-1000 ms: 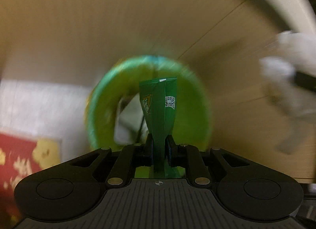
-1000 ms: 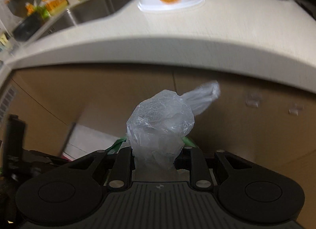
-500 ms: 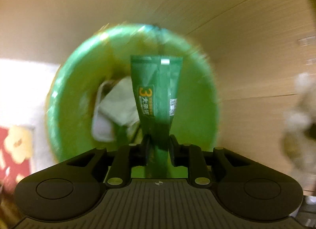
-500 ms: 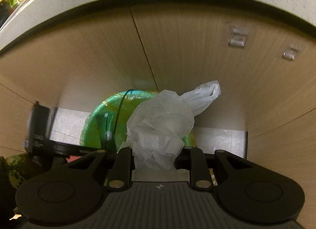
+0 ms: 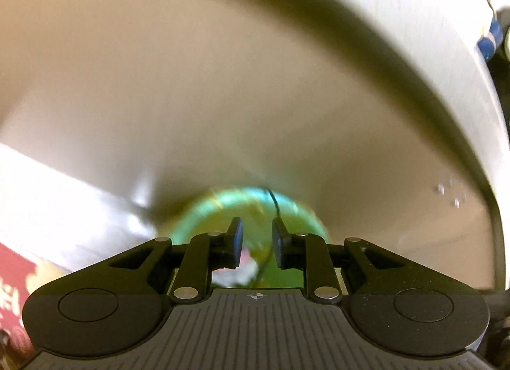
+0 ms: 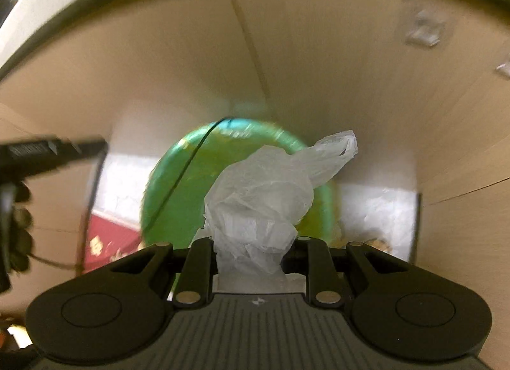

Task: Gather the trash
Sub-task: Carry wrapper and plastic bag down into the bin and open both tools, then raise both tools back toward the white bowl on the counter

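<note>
Right claw [image 6: 251,255] is pinching the crumpled, light, soft plastic bag [image 6: 267,201] at its bunched base, lower centre; left claw [image 5: 256,247] is standing spread, empty

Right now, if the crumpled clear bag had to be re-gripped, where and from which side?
Take the clear plastic bag at its bunched lower neck, where the right gripper already pinches it, coming from above. The wad is densest there; the loose tail at upper right is thin and would likely slip. The green bin lies below.

The left black two-finger tongs [image 5: 257,244] point steeply down, jaws parted after just opening, with nothing between the pads. The right black tongs [image 6: 251,258] also point down, clamped on a crumpled clear plastic bag [image 6: 264,197] sticking out toward 1 o'clock.
</note>
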